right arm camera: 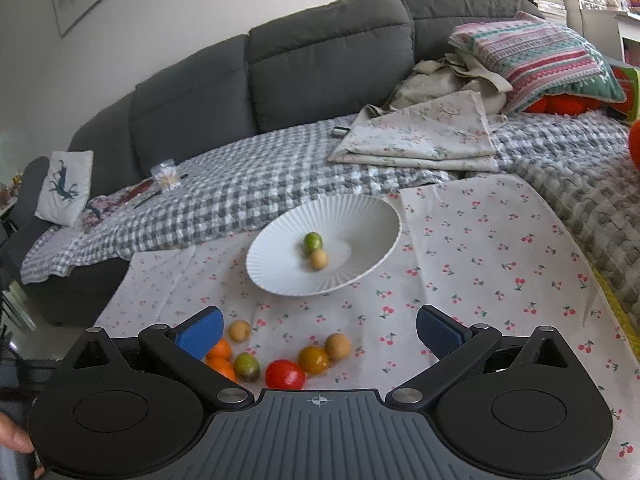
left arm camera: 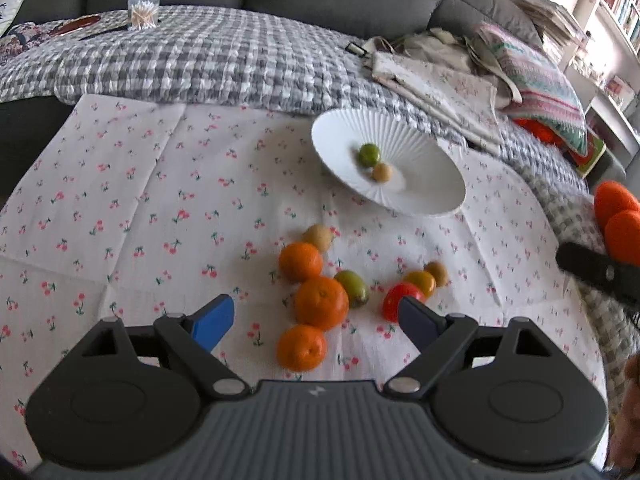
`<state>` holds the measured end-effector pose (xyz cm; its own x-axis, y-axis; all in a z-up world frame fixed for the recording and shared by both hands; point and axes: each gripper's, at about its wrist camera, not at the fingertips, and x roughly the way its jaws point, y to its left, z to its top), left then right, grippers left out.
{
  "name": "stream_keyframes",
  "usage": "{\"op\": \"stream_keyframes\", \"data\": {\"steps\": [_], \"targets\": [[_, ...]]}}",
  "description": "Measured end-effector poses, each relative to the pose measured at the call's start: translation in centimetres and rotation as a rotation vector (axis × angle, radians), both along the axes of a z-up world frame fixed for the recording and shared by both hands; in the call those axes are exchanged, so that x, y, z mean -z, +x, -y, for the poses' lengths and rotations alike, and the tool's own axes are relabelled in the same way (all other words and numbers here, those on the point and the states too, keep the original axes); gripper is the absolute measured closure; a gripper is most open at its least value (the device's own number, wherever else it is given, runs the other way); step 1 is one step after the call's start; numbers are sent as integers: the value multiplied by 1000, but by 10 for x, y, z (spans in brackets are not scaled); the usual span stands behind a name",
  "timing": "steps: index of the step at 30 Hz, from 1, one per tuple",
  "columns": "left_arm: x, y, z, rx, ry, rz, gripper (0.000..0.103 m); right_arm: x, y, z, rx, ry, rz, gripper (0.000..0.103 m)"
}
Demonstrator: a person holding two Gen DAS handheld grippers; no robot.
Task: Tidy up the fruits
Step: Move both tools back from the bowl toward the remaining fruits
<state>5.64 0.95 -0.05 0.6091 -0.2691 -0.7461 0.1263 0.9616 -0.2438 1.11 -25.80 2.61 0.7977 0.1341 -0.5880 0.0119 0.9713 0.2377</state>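
Note:
Loose fruit lies on a cherry-print cloth (left arm camera: 120,200). It includes three oranges (left arm camera: 321,302), a green fruit (left arm camera: 352,288), a red tomato (left arm camera: 394,300), a yellow-orange one (left arm camera: 420,283) and small tan fruits (left arm camera: 319,237). My left gripper (left arm camera: 316,320) hangs open over the oranges, its blue pads touching nothing. A white ribbed plate (left arm camera: 440,200) behind holds a lime (left arm camera: 368,154) and a tan fruit (left arm camera: 381,172). My right gripper (right arm camera: 320,336) is open and empty above the red tomato (right arm camera: 285,374) and the yellow-orange one (right arm camera: 313,359). The plate (right arm camera: 360,272) lies further ahead.
A grey checked blanket (right arm camera: 240,192) covers the sofa seat behind the cloth. Folded floral fabric (right arm camera: 424,136) and a striped pillow (right arm camera: 540,52) lie at the back right. A bag of toothpicks (left arm camera: 143,12) sits at the back left. Orange rounded things (left arm camera: 616,208) and a black bar (left arm camera: 592,270) show at the right edge.

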Motion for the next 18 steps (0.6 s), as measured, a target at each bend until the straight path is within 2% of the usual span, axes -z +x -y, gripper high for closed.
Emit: {"op": "stream_keyframes", "data": {"steps": [5, 8, 11, 13, 15, 18], "targets": [[19, -2, 6, 29, 35, -51, 19, 6, 3, 1, 6, -4, -28, 0], [28, -2, 10, 49, 50, -80, 26, 9, 6, -3, -3, -30, -47, 0], [35, -2, 17, 67, 107, -78, 31, 13, 8, -6, -11, -48, -70, 0], [39, -4, 21, 73, 142, -74, 39, 17, 9, -6, -13, -52, -87, 0], [42, -5, 25, 90, 155, -73, 43, 21, 11, -7, -14, -54, -104, 0], [46, -3, 27, 93, 170, -88, 55, 27, 13, -8, -12, -70, -139, 0]]}}
